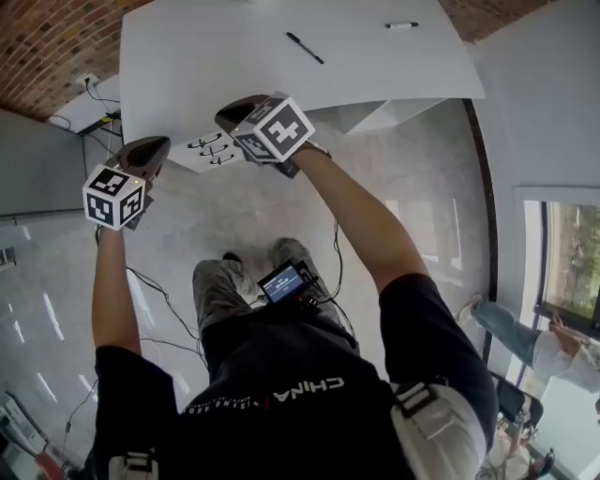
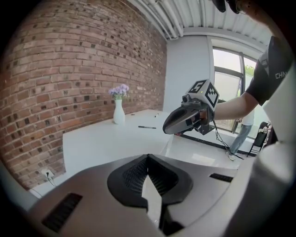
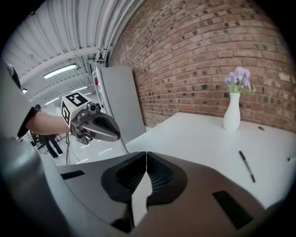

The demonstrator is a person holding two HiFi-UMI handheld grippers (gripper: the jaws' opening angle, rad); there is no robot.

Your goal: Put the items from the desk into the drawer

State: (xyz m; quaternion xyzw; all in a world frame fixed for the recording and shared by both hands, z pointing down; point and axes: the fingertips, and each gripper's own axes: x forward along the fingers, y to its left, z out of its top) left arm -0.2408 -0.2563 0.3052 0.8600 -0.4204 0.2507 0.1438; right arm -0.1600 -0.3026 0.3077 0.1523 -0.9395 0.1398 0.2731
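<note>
A black pen (image 1: 305,48) and a white marker (image 1: 401,25) lie on the white desk (image 1: 216,56). Under the desk's near edge is a white drawer unit (image 1: 211,150) with three dark handles, all drawers closed. My right gripper (image 1: 234,112) hovers over the desk's front edge just above the drawers, shut and holding nothing. My left gripper (image 1: 155,148) hangs left of the drawers, off the desk, also shut and empty. In the right gripper view the pen (image 3: 246,165) lies to the right of the jaws. The left gripper view shows the pen (image 2: 147,127) far ahead.
A white vase with purple flowers (image 3: 231,115) stands at the desk's far edge by the brick wall. A grey cabinet (image 3: 118,102) stands beside the desk. Cables and a power strip (image 1: 89,103) lie on the floor. Another person's legs (image 1: 511,333) are at right.
</note>
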